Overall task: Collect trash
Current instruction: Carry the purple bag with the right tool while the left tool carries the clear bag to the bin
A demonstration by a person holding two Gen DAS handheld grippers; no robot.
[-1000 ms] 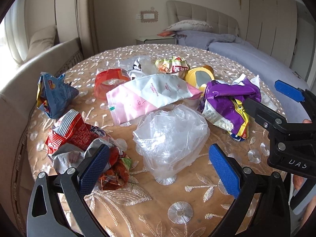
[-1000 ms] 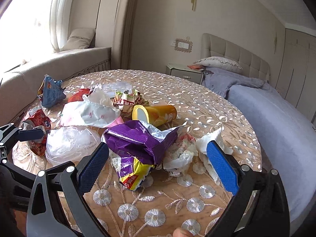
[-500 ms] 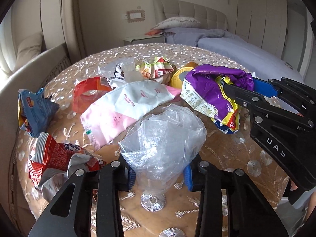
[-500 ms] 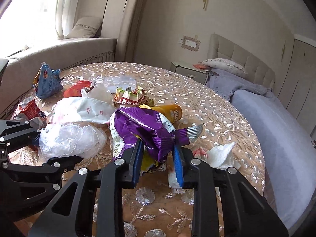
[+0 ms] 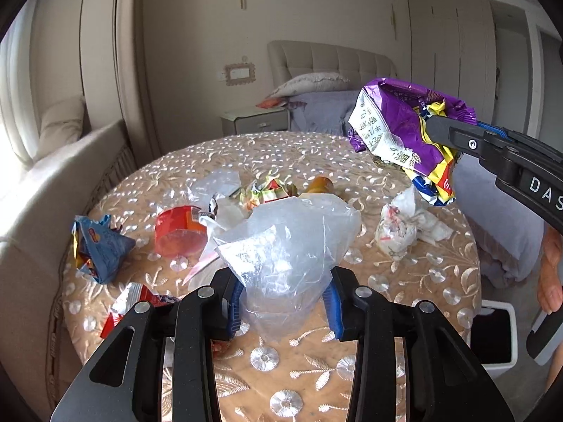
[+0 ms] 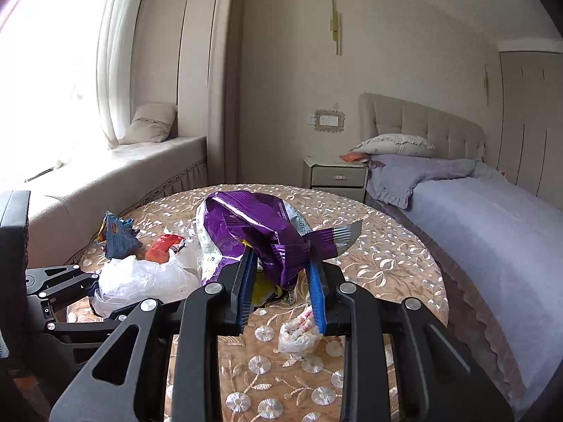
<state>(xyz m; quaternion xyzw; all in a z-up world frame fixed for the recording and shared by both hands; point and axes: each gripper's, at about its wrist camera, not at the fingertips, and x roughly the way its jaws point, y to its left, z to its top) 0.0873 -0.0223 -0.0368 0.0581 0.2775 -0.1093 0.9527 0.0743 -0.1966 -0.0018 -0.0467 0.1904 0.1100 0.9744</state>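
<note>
Clear bag: the see-through plastic bag [image 5: 286, 246] is sitting right between the blue pads of the left claw [image 5: 283, 304]. It is puffing up and away from the claw, wide at the top and narrow at the pinch, so its long way is running straight out ahead.
Left claw: it is pressing together on the clear bag's bottom end and holding it over the table.
Purple bag: the purple snack bag [image 6: 253, 235] is sticking out ahead of the right claw [image 6: 281, 292]. Its long way is running from its crimped silver end at the claw's right side to its fat open end at the claw's left.
Right claw: it is pinching the purple snack bag near the crimped end, and the bag is hanging in the air.
Space below: the round table [image 5: 387, 295] is lying under both claws, with bare cloth just below the left claw.
Table edge: the near right rim is curving close beside the right claw, and a white bin [image 5: 498, 337] is standing on the floor past that rim.
Other trash ahead: a tissue wad [image 5: 401, 228] is lying ahead and to the right of the left claw. A red wrapper [image 5: 179, 228] and a blue wrapper [image 5: 100, 246] are lying ahead and to its left.
Far side: a bed [image 6: 485, 225] is standing to the right of the right claw, and a window seat [image 6: 116, 172] is standing to its left.
</note>
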